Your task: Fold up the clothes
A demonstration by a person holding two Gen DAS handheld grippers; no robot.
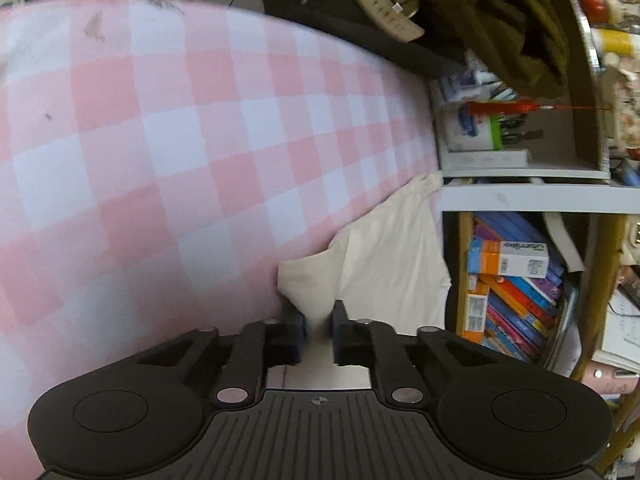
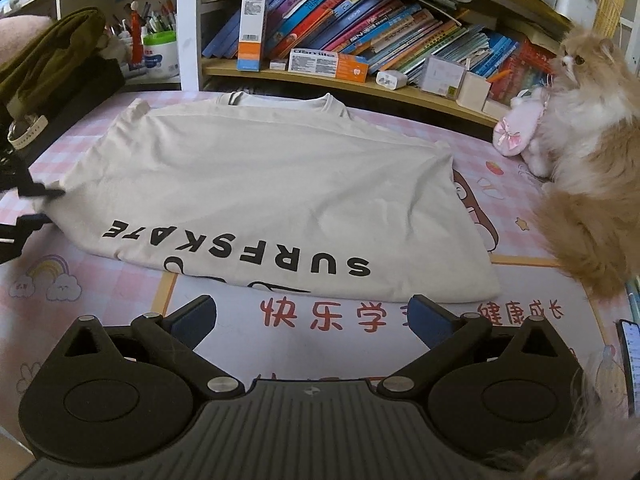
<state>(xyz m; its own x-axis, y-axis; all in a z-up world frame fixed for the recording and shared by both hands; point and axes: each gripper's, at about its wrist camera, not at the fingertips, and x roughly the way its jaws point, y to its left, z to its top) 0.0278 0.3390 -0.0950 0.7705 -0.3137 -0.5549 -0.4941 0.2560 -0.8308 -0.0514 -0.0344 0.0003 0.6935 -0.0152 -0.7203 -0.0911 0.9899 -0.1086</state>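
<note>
A cream T-shirt (image 2: 256, 184) with black "SURFSKATE" lettering lies spread on the pink mat (image 2: 120, 300), collar toward the bookshelf. My left gripper (image 1: 319, 322) is shut on a pinch of the shirt's cream cloth (image 1: 384, 248) at its left edge; it also shows in the right wrist view (image 2: 40, 196) at the shirt's left side. My right gripper (image 2: 312, 320) is open and empty, just in front of the shirt's near hem, above the mat's red characters.
A fluffy orange-and-white cat (image 2: 588, 160) sits on the mat at the right, beside a pink slipper (image 2: 516, 132). A bookshelf (image 2: 360, 80) with books and boxes runs along the back. Olive and black clothing (image 2: 52, 60) is piled at back left. A phone (image 2: 630, 364) lies at the right edge.
</note>
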